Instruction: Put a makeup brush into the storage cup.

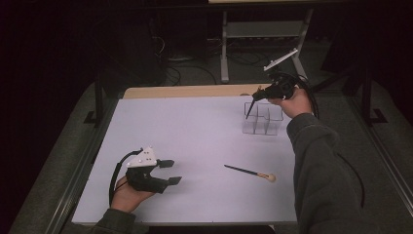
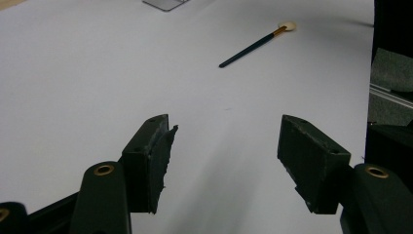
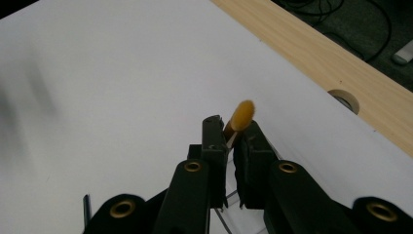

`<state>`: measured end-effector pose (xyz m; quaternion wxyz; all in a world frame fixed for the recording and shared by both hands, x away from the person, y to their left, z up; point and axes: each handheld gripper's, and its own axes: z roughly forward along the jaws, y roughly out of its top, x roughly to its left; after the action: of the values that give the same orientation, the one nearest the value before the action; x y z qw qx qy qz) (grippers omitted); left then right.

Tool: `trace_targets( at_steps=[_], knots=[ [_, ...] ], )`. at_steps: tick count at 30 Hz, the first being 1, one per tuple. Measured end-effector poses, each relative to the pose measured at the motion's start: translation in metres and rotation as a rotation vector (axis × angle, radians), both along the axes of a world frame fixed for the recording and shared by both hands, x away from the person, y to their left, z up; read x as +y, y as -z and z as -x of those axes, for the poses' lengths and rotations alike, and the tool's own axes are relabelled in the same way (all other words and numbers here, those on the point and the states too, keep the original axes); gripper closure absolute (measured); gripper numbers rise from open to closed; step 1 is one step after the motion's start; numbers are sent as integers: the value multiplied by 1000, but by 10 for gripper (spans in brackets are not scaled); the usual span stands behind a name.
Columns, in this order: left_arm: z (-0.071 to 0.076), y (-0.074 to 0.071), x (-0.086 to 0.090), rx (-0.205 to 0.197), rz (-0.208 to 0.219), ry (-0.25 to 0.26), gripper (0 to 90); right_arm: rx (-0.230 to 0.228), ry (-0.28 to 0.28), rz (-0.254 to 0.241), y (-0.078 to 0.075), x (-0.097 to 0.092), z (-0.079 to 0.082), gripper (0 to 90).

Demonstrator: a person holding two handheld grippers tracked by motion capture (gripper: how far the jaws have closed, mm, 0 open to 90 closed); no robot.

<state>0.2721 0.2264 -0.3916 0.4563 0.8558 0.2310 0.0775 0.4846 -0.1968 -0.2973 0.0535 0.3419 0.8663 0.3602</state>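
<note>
Black jaws of the left gripper [image 1: 169, 171] gape empty near the white table's [image 1: 195, 131] front-left corner. At the far-right corner, the right gripper [image 3: 233, 138] clamps a yellow-tipped brush [image 3: 240, 118] above a clear organizer [image 1: 263, 119]; another brush [image 1: 249, 172] lies mid-table.

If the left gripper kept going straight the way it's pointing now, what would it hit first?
Probably the loose brush lying on the white table. The open left gripper points across bare tabletop toward it, and nothing lies between. Depth is hard to judge, so it might pass just beside the handle tip.
</note>
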Motion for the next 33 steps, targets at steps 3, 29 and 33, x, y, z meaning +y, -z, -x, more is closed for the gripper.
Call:
trace_targets(
  at_steps=[3, 29, 33],
  knots=[
    [0, 0, 0, 1, 6, -3, 365, 3, 0, 3, 3, 0, 0, 827],
    [-1, 0, 0, -8, -14, 11, 366, 45, 3, 13, 32, 0, 1, 825],
    [-1, 0, 0, -10, -14, 13, 368, 50, 5, 10, 35, 0, 1, 824]
  ],
)
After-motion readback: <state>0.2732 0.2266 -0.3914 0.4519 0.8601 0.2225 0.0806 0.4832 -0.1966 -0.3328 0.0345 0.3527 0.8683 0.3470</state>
